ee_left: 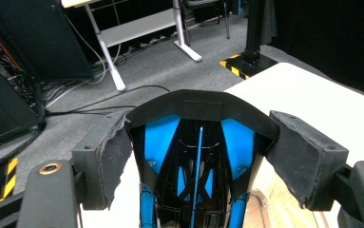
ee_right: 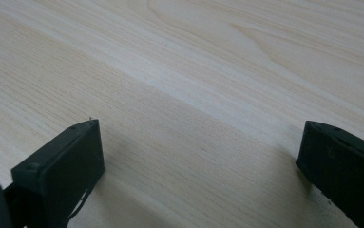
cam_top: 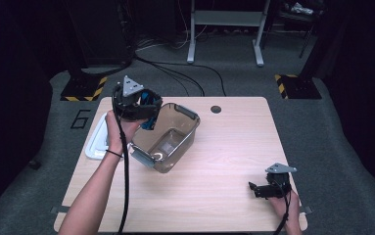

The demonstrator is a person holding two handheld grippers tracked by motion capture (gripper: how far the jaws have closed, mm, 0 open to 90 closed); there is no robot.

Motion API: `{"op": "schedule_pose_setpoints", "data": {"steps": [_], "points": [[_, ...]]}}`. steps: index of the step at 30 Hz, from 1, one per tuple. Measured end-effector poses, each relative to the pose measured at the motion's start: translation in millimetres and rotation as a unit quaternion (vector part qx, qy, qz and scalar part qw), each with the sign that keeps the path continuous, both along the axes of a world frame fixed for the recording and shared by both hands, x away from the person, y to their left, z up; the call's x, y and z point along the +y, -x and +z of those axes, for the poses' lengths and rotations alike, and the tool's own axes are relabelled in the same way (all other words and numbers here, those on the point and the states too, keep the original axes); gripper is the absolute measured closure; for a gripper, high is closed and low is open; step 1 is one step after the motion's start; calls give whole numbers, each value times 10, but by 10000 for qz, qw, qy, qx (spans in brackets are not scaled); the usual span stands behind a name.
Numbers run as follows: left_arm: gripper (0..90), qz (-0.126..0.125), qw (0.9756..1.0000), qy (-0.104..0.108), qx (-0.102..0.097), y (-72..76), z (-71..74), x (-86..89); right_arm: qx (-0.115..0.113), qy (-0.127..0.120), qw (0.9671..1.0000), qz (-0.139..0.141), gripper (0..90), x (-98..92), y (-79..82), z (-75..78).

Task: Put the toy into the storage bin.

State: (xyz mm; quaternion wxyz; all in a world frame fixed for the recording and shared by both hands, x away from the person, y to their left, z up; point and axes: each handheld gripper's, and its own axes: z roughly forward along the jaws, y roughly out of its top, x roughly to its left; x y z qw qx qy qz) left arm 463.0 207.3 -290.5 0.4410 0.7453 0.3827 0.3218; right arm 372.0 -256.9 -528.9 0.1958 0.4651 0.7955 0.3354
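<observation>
Gripping a black-and-blue shoe (ee_left: 198,161) between their pads, the left tongs (cam_top: 143,110) sit raised above the near-left rim of the clear plastic bin (cam_top: 168,139), forearm stretched up from the counter's (cam_top: 234,147) front edge. Just left of the bin lies a white lid (cam_top: 96,142). Well apart at the near right corner, the right tongs (ee_right: 198,161) rest low on the wood, jaws wide apart, holding nothing.
</observation>
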Motion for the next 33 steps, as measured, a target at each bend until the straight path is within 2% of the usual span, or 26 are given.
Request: {"op": "schedule_pose_setpoints", "data": {"steps": [14, 21, 28, 33], "points": [[249, -92, 9996, 119, 242, -17, -217, -59, -1, 1, 10000, 0, 6, 0, 0, 0], [249, -145, 9991, 183, 346, 10, -334, -42, -1, 7, 10000, 6, 6, -1, 0, 0], [249, -122, 9983, 170, 548, 22, -495, -9, 0, 8, 10000, 7, 6, 0, 0, 0], [249, -104, 9975, 246, 655, 28, -570, 14, -6, 1, 10000, -4, 6, 1, 0, 0]]}}
